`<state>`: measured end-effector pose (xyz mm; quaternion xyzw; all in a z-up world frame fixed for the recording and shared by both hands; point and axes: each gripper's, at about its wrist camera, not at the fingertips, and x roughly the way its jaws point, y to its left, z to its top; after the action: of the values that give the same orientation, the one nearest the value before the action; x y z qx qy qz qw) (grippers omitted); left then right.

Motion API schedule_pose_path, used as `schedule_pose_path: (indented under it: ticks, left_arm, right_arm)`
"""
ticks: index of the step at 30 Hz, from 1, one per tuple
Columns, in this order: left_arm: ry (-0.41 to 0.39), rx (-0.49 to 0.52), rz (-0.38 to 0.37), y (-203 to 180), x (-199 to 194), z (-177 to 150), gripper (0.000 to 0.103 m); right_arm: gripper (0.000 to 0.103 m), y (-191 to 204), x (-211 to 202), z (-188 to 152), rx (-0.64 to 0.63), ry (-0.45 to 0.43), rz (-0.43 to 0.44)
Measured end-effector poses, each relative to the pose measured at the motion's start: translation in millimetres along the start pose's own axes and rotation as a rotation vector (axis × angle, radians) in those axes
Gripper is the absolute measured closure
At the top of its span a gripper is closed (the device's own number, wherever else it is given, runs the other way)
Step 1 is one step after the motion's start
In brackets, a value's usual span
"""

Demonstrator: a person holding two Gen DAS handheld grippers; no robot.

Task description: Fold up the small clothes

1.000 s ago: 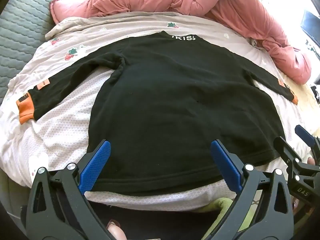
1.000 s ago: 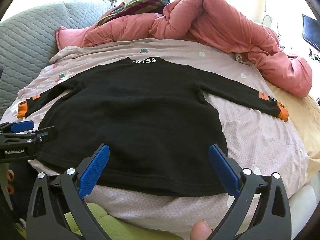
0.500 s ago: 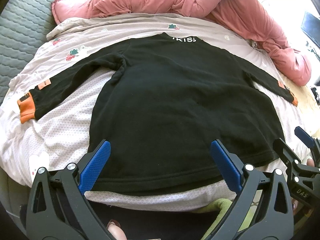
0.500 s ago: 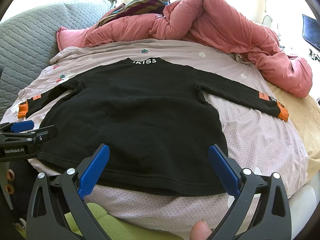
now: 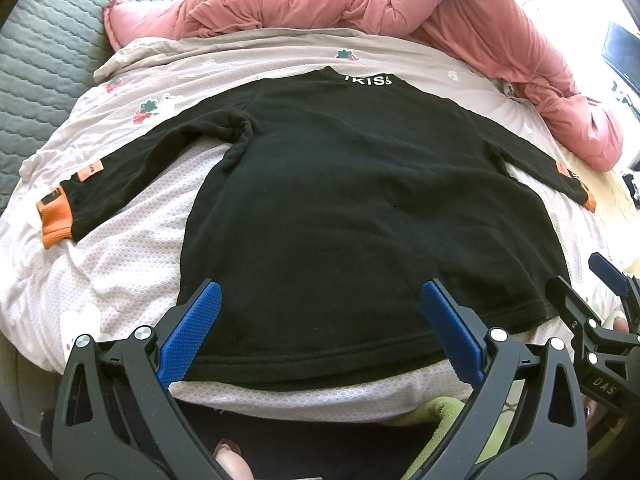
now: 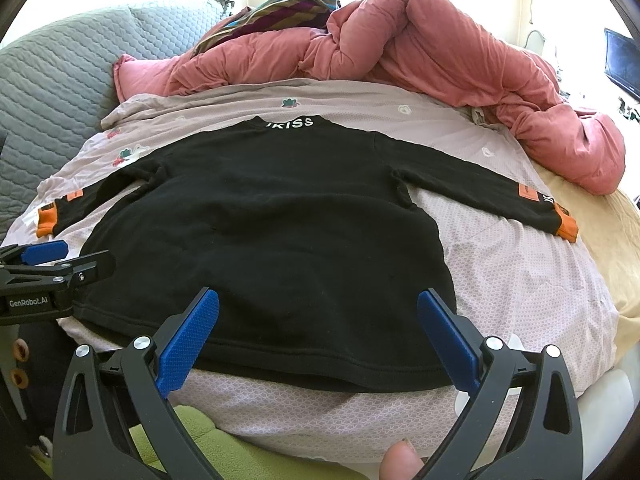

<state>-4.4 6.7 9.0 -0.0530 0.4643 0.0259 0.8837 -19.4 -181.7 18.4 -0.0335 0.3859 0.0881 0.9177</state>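
A small black long-sleeved sweater with orange cuffs and white lettering at the collar lies flat, back up, on a pale pink sheet, sleeves spread to both sides. It also shows in the right wrist view. My left gripper is open and empty, hovering over the hem at its left half. My right gripper is open and empty over the hem's right half. Each gripper shows at the edge of the other's view.
A bunched pink duvet lies across the far side of the bed, with striped cloth behind it. A grey quilted headboard stands at left. A green fleece lies at the near bed edge.
Both grippers have barely moved; the view has shifted very slightly. The sweater lies as before and both jaws stay open.
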Motion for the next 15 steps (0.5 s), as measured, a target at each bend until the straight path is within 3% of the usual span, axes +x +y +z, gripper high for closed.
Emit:
schedule_pose_path:
  ticks: [15]
  left_arm:
    - [-0.002, 0.003, 0.007, -0.4, -1.7, 4.3, 0.009]
  right_arm:
    - [0.004, 1.4, -2.7, 3.7, 0.002, -0.010, 0.002]
